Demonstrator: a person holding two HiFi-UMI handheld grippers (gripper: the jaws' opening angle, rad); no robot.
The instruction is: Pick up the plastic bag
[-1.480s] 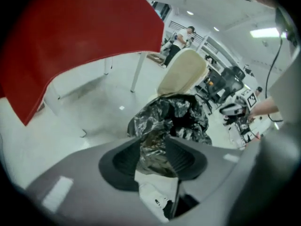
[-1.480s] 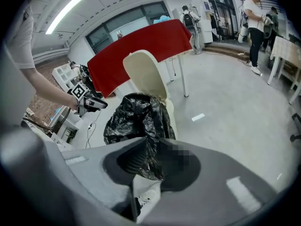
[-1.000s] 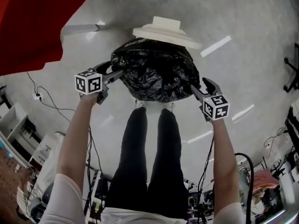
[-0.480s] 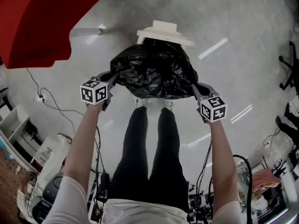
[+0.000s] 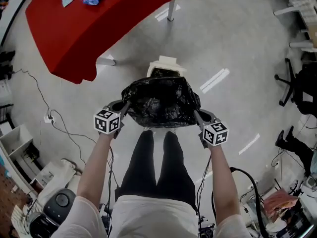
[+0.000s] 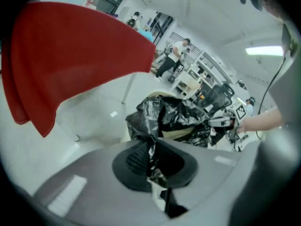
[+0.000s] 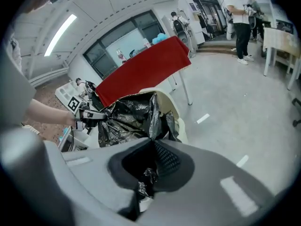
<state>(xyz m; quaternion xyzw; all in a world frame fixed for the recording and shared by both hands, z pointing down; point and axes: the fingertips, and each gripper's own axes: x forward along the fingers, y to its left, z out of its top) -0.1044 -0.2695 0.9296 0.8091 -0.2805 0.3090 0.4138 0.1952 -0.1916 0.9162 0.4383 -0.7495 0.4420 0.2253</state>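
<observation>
One black plastic bag [image 5: 161,103] hangs stretched between the two claws, above the person's legs [image 5: 154,167]. The left claw [image 5: 124,107] is closed on the bag's left edge and the right claw [image 5: 197,115] on its right edge, each with film pinched between its jaws. Just beyond the bag, one cream bin [image 5: 166,63] stands on the floor, near one red tabletop [image 5: 99,24].

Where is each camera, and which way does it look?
Head view: on the person's head, looking down at the black plastic bag; arms, legs show.
Left gripper view: on the left hand-held gripper, along its jaws pinching the bag; right hand shows.
Right gripper view: on the right hand-held gripper, likewise pinching the bag; left hand shows.
All share the bag.
</observation>
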